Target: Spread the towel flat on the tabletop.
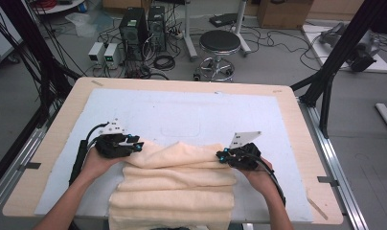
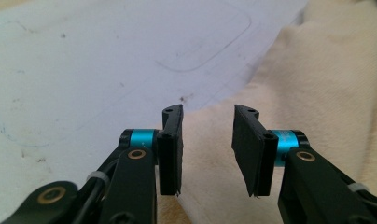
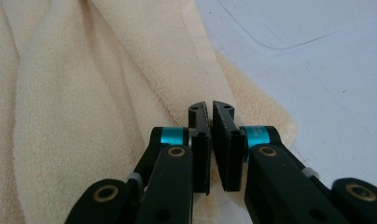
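Left gripper [image 2: 207,149] stands released over the cream towel [image 1: 177,179] (nothing between its pads); right gripper [image 3: 211,144] is clenched empty.

The towel [image 1: 177,184] is soft cream cloth with a nubby, matt pile and a flatter woven band along its edge. It lies on a pale blue mat [image 1: 182,112], smooth and matt, marked with faint scuffs and specks. The table [image 1: 297,120] around it looks like light, unvarnished wood. Both the left gripper [image 2: 207,149] and the right gripper [image 3: 210,144] are matt black plastic with rough-faced pads, shiny turquoise metal collars and brass-coloured rivets.
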`<state>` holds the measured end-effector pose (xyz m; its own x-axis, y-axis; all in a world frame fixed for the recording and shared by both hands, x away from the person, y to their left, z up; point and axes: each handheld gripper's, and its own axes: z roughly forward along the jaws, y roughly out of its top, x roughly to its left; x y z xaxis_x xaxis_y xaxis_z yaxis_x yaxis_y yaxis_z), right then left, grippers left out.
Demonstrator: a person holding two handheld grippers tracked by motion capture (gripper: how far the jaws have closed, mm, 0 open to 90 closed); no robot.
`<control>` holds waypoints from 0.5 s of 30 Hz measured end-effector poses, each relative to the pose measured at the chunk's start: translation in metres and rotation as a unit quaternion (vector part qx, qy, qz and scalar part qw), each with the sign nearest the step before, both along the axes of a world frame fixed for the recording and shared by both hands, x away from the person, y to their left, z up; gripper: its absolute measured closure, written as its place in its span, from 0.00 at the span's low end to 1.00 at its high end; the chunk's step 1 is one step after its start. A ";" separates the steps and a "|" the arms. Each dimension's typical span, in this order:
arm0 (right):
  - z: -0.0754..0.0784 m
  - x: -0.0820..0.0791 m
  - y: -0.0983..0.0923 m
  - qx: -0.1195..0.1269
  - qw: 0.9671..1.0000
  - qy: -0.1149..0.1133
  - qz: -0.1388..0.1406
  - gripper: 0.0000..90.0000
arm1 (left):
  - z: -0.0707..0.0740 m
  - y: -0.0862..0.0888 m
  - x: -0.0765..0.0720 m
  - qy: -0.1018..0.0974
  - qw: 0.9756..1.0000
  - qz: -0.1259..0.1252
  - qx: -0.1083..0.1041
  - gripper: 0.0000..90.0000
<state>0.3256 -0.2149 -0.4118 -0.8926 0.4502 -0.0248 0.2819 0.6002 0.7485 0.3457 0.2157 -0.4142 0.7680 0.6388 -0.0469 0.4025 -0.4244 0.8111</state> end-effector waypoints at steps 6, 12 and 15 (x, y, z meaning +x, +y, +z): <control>-0.004 0.007 -0.006 0.022 0.999 0.022 -0.009 0.75 | -0.017 -0.009 0.004 0.046 0.998 -0.029 0.044 0.72; -0.004 0.010 -0.023 0.049 0.997 0.030 -0.047 0.64 | -0.014 -0.014 -0.001 0.031 0.996 -0.034 0.072 0.88; -0.004 0.009 -0.028 0.050 0.997 0.034 -0.054 0.63 | -0.013 -0.017 -0.005 0.012 0.996 -0.033 0.082 0.94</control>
